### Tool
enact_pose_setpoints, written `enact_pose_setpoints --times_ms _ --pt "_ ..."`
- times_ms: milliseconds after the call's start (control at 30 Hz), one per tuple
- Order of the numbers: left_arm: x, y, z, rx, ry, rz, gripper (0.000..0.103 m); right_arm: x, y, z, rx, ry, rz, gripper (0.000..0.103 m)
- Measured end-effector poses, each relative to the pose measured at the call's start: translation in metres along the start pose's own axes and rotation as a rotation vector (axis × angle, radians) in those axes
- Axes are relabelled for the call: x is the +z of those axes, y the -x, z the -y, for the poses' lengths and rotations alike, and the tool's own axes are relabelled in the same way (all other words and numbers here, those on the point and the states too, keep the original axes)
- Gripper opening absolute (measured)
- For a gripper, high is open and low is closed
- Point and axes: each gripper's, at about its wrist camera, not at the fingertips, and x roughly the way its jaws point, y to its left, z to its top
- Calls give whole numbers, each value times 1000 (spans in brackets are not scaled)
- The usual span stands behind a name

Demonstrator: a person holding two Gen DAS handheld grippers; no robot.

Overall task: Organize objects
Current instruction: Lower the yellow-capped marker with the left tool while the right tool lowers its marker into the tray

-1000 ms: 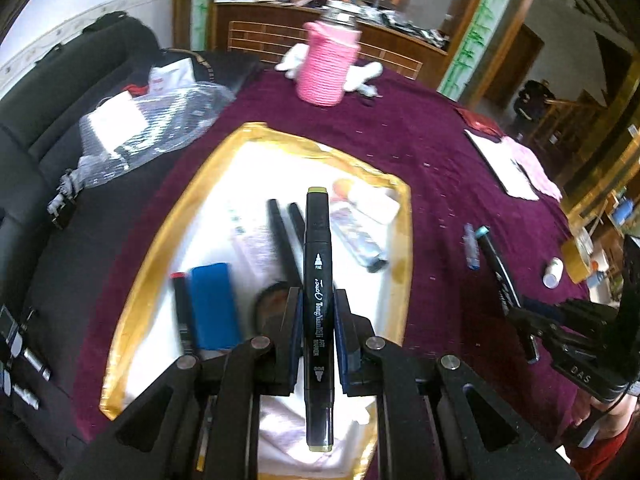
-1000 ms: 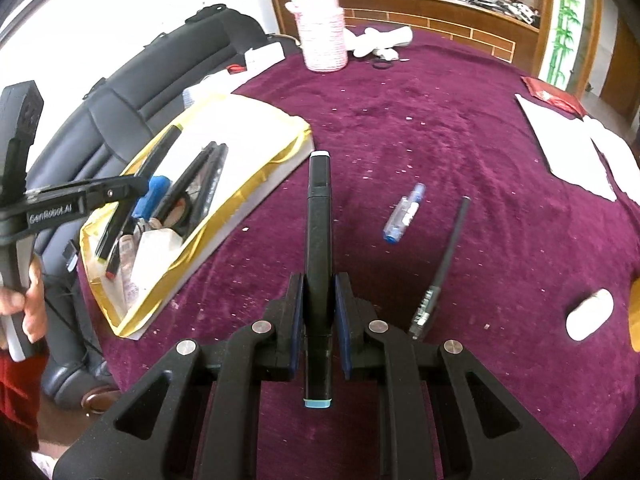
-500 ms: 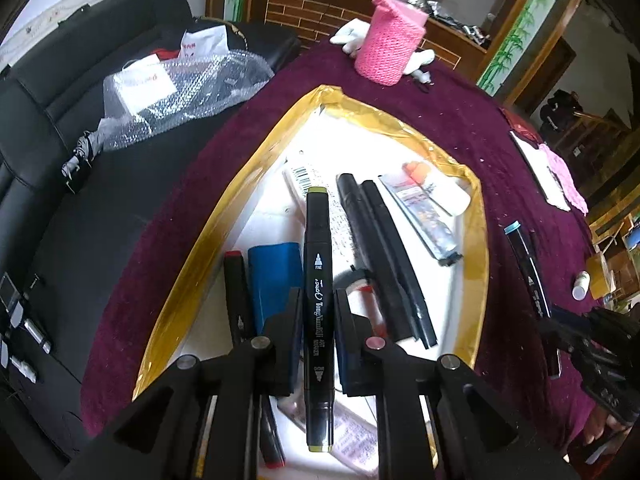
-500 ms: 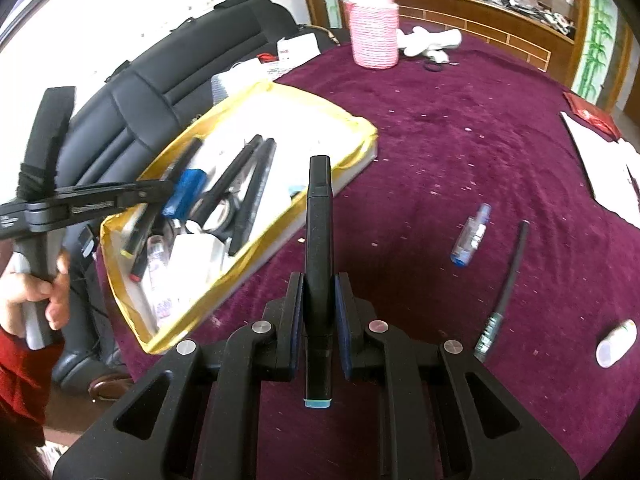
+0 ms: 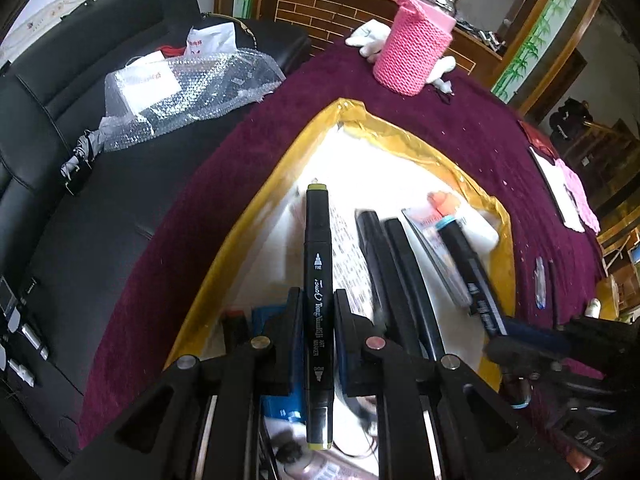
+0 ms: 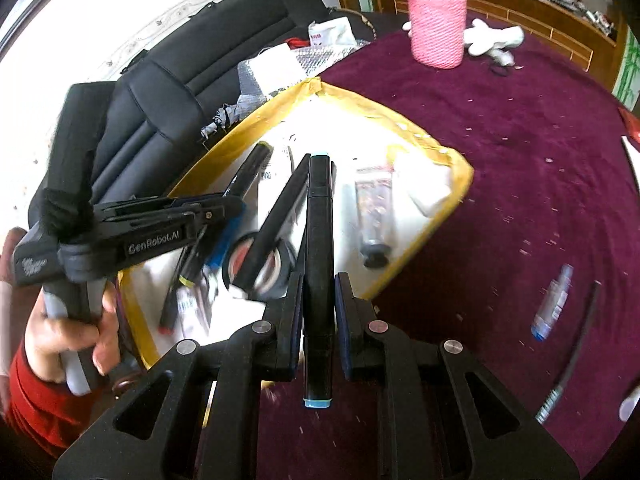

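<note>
My left gripper (image 5: 318, 300) is shut on a black marker with olive-green caps (image 5: 318, 264), held over the gold-rimmed white tray (image 5: 240, 236). My right gripper (image 6: 318, 284) is shut on a black marker with light-blue caps (image 6: 319, 240), held over the same tray's (image 6: 460, 184) near edge. That marker also shows at the right of the left wrist view (image 5: 464, 256). The tray holds black markers (image 5: 384, 264), a tube (image 6: 374, 208), a tape roll (image 6: 260, 264) and a blue item (image 5: 276, 396). The left gripper appears in the right wrist view (image 6: 236, 204).
A pink knitted holder (image 5: 414, 60) stands at the far side of the purple cloth (image 6: 540, 160). A small bottle (image 6: 554, 300), a thin black pen (image 6: 576, 344) and a white item (image 6: 630, 404) lie on the cloth to the right. A black sofa with bubble wrap (image 5: 180, 92) borders the left.
Both grippers have moved closer over the tray. The right gripper carried its blue-capped marker from above the cloth to above the tray's edge.
</note>
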Motion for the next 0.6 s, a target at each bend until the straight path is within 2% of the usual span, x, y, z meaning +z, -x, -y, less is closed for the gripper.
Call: enact_pose_setpoints --times_ms 167,267,433,600 --pt "11 -5 2 8 -6 8 13 15 -26 4 -18 -31 -28 15" --pt "17 -8 4 22 -15 14 13 22 -30 5 -25 -42 -16 15" --pt "21 -13 5 5 -8 11 13 30 -40 9 -59 -47 -7 15" --pt "22 -12 11 39 -35 21 14 31 -51 14 -82 -52 0 15"
